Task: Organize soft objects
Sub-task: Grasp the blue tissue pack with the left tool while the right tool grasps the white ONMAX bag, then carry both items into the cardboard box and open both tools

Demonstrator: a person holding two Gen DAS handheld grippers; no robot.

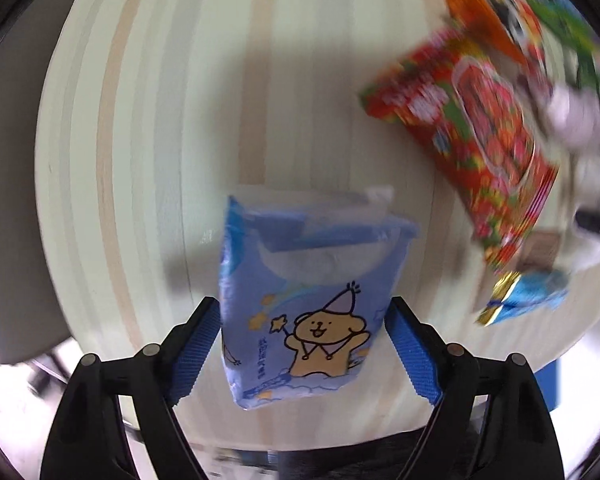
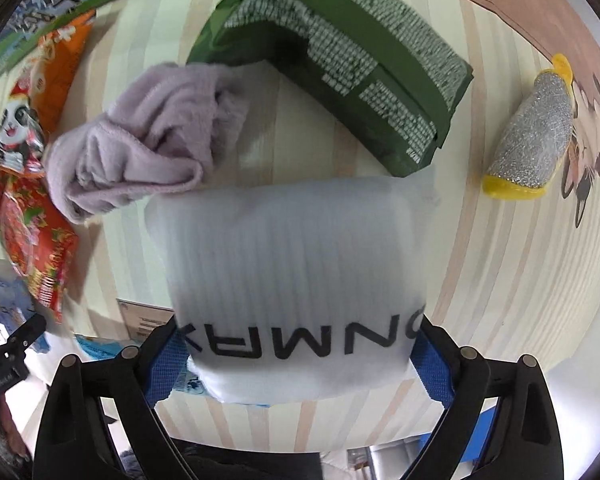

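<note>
Two grippers are each clamped on something soft above a pale striped wooden table [image 1: 148, 128]. Over on the left, the left gripper [image 1: 302, 344] squeezes a blue tissue pack [image 1: 300, 300] with a cartoon bear, lifted off the tabletop, its shadow below. Further right lies a blurred red snack bag [image 1: 472, 140]. The right gripper [image 2: 300, 354] pinches a white sock [image 2: 296, 276] lettered in black; just beyond it sit a crumpled lilac cloth [image 2: 148, 136], a green packet [image 2: 340, 52] and a silver-and-yellow scrubber [image 2: 532, 136].

Both tongs, left [image 1: 302, 346] and right [image 2: 298, 354], are black with blue textured pads and round silver screws.
</note>
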